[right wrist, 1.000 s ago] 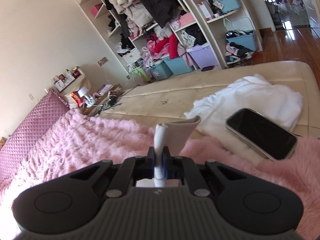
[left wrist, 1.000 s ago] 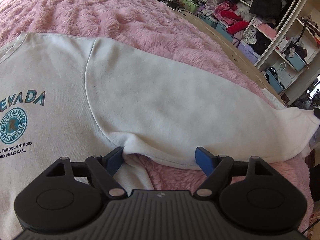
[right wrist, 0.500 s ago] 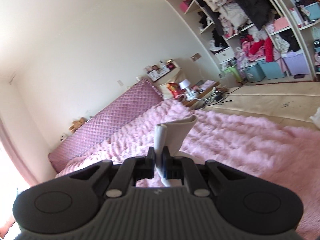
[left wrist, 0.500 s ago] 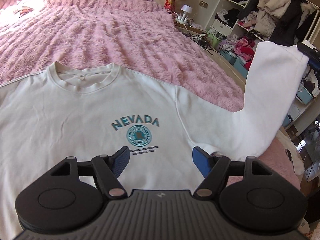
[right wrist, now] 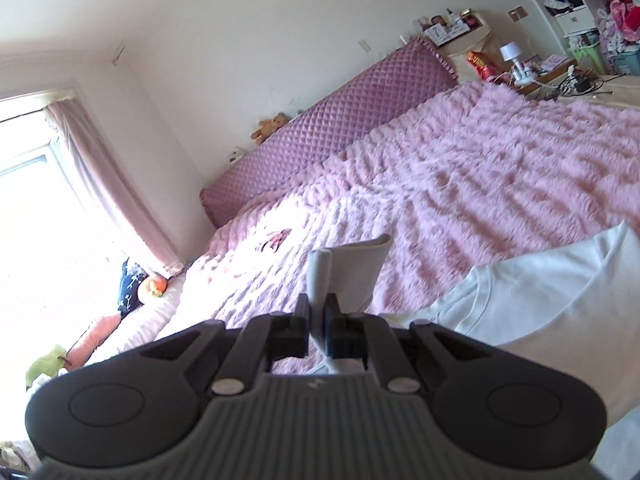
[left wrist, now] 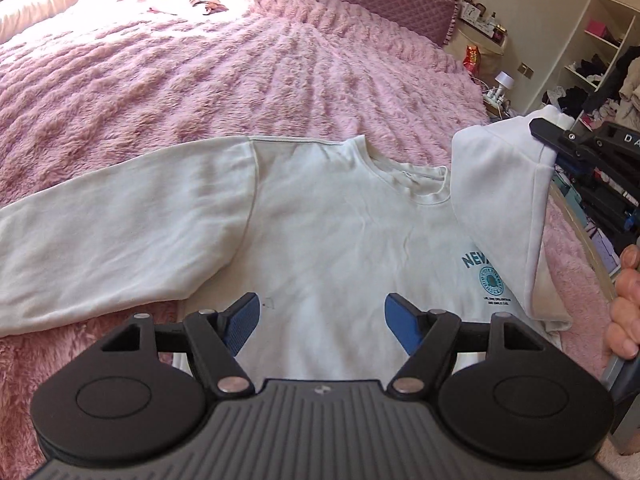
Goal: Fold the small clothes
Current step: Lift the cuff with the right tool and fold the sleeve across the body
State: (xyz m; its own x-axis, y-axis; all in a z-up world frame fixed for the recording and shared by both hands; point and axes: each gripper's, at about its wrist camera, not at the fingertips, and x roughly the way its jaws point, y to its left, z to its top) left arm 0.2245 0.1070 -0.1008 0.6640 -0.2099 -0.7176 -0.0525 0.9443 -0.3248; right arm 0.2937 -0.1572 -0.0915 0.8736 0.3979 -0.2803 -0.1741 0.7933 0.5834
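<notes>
A white sweatshirt [left wrist: 340, 240] with a teal NEVADA print lies face up on the pink bedspread [left wrist: 200, 80]. Its one sleeve [left wrist: 120, 232] lies stretched out flat to the left. My left gripper [left wrist: 320, 320] is open and empty, just above the sweatshirt's lower body. My right gripper [right wrist: 316, 320] is shut on the cuff [right wrist: 348, 268] of the other sleeve [left wrist: 504, 208]. It holds that sleeve lifted and draped over the chest, partly hiding the print. The right gripper also shows in the left wrist view [left wrist: 560, 140], at the right.
The fluffy pink bedspread stretches far behind the sweatshirt up to a quilted purple headboard [right wrist: 320, 140]. A bedside table with a lamp [left wrist: 500, 84] and cluttered shelves [left wrist: 600, 60] stand at the right. Pillows and soft toys [right wrist: 152, 288] lie near the window.
My right gripper has carried the sleeve cuff up and over toward the sweatshirt's chest. My left gripper has swung left, from the raised sleeve's armpit to the middle of the body, staying open.
</notes>
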